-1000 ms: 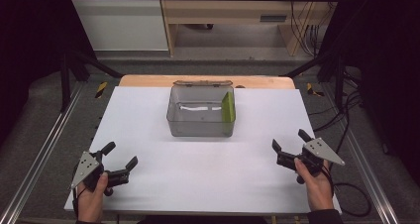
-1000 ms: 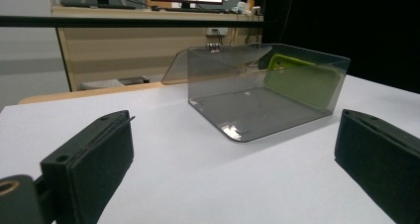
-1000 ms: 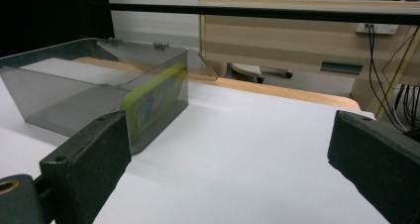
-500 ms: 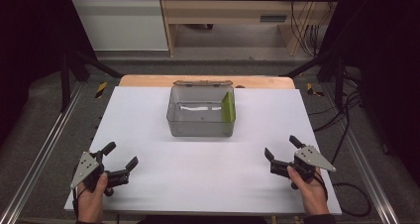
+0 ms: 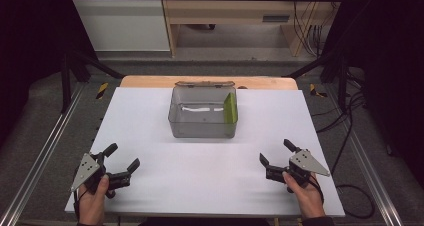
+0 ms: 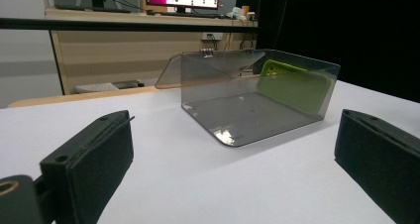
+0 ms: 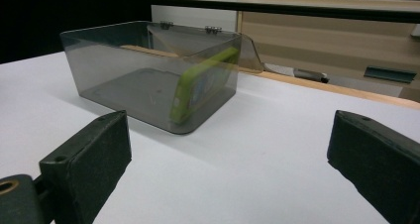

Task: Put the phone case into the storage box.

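Observation:
A smoky clear plastic box (image 5: 202, 112) stands at the far middle of the white table (image 5: 150, 116), its hinged lid (image 5: 204, 85) folded back. Inside, a green phone case (image 5: 230, 108) leans upright against the box's right wall; it also shows through the box walls (image 6: 292, 85) (image 7: 200, 87). My left gripper (image 5: 123, 158) rests near the front left, open and empty, held by a hand. My right gripper (image 5: 276, 152) sits near the front right, open and empty too. Both point toward the box (image 6: 252, 97) (image 7: 148, 73) from well short of it.
A wooden strip (image 5: 150, 81) edges the table's far side. Metal rails (image 5: 40, 156) run along both sides of the table. Cables (image 5: 345, 136) trail on the floor at the right. A wooden desk (image 5: 235, 11) stands beyond the table.
My right gripper has moved left and slightly toward the front edge of the table. The left gripper and the box have stayed put.

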`<act>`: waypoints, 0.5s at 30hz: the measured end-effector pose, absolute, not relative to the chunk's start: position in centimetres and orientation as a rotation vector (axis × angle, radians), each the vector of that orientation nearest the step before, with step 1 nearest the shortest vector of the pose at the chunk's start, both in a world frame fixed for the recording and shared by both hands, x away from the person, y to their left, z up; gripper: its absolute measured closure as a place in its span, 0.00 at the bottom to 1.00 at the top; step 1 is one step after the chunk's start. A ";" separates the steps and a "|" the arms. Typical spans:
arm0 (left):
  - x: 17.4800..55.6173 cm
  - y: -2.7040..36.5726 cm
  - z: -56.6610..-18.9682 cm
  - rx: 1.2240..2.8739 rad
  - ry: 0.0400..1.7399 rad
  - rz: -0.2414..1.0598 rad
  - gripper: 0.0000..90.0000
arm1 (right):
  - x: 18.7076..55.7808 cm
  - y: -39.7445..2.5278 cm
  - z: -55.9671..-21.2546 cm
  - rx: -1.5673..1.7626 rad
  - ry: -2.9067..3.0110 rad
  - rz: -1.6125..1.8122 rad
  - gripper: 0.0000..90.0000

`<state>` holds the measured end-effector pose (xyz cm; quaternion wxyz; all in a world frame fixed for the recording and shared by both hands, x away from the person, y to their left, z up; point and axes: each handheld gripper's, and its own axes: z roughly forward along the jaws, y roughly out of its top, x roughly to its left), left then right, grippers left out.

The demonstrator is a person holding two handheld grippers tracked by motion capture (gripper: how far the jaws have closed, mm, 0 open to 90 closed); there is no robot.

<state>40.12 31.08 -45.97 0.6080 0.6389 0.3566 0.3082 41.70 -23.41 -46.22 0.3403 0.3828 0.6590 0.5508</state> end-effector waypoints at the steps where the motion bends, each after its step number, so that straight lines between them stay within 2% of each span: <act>1: 40.1 31.1 -46.0 1.476 0.824 0.712 0.02 | 41.7 -23.4 -46.3 0.992 1.713 1.434 0.04; 15: 40.1 30.5 -45.9 1.480 0.809 0.697 0.02 | 41.5 -22.3 -47.1 0.952 1.761 1.435 0.04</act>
